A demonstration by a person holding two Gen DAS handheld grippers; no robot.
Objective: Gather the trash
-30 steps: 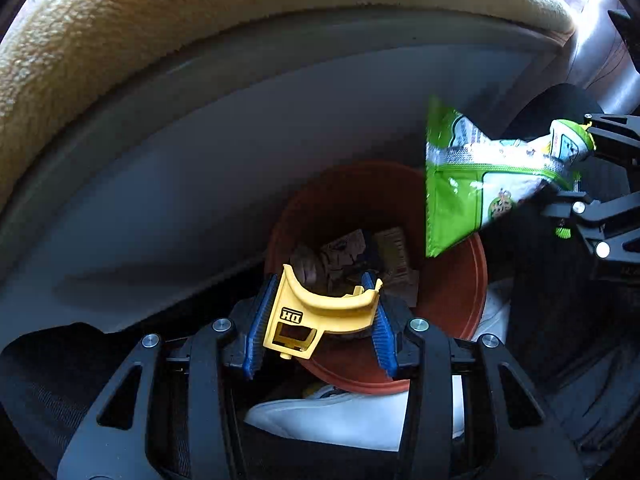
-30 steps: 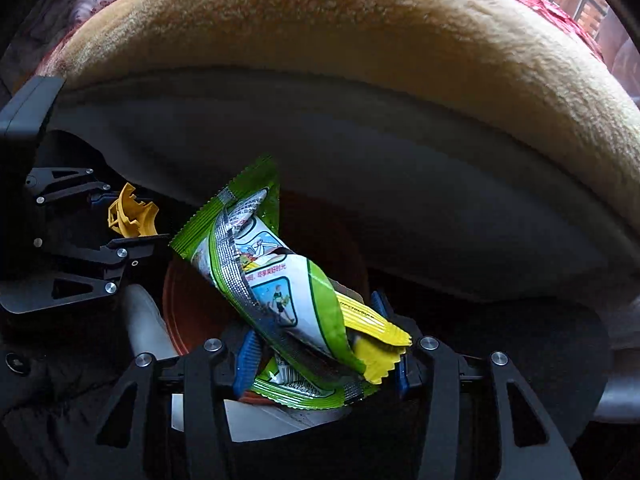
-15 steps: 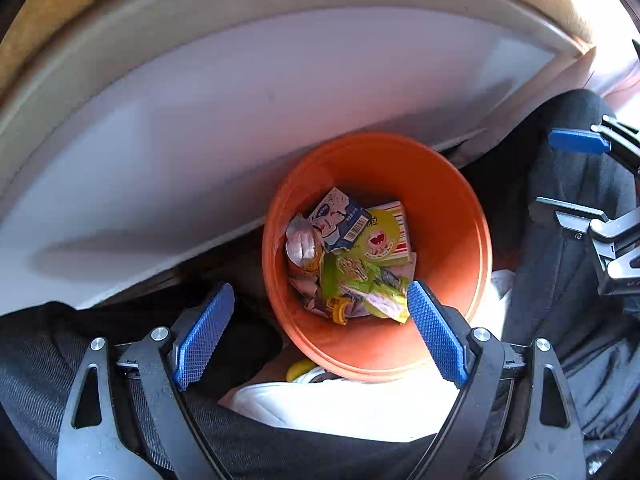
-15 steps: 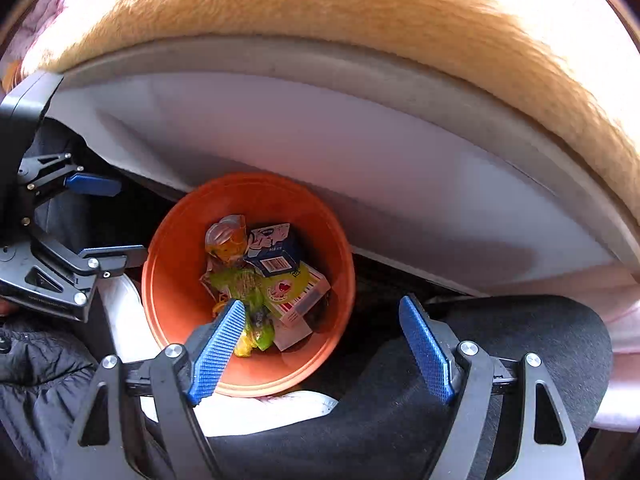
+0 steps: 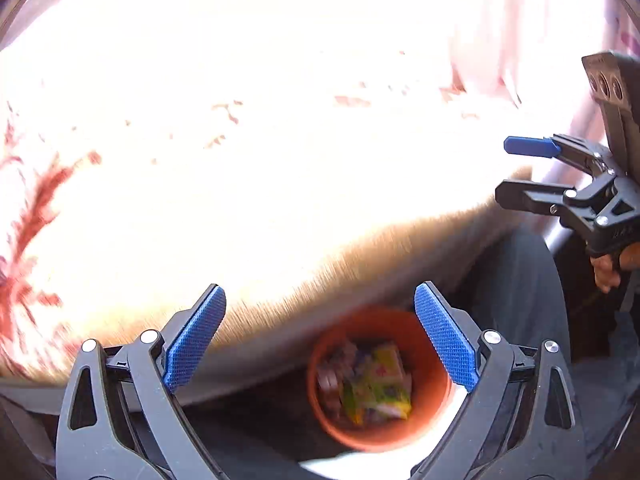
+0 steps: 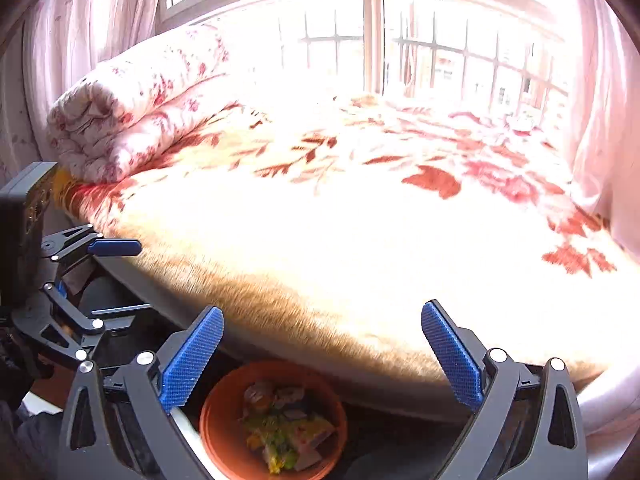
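Note:
An orange bin [image 5: 376,324] stands on the floor against the bed, low in both views, with several wrappers and packets [image 5: 372,388] lying in it. My left gripper [image 5: 319,288] hangs well above the bin, its jaws opening wide with nothing between the blue pads. To its right my right gripper [image 5: 502,170] is also empty. In the right wrist view the bin [image 6: 224,412] and its trash [image 6: 284,428] sit below my right gripper [image 6: 322,307], whose jaws are opening with nothing in them. My left gripper [image 6: 142,276] shows at the left edge.
A bed with a cream and red floral blanket [image 6: 360,220] fills the view ahead, with a rolled quilt [image 6: 132,108] at its far left and a barred window [image 6: 440,40] behind. A dark trouser leg [image 5: 520,300] and a white shoe [image 5: 340,468] flank the bin.
The yellow plastic piece left my left gripper and the green wrapper left my right one; both now lie in the bin. Both grippers opened, rose and tilted up toward the bed.

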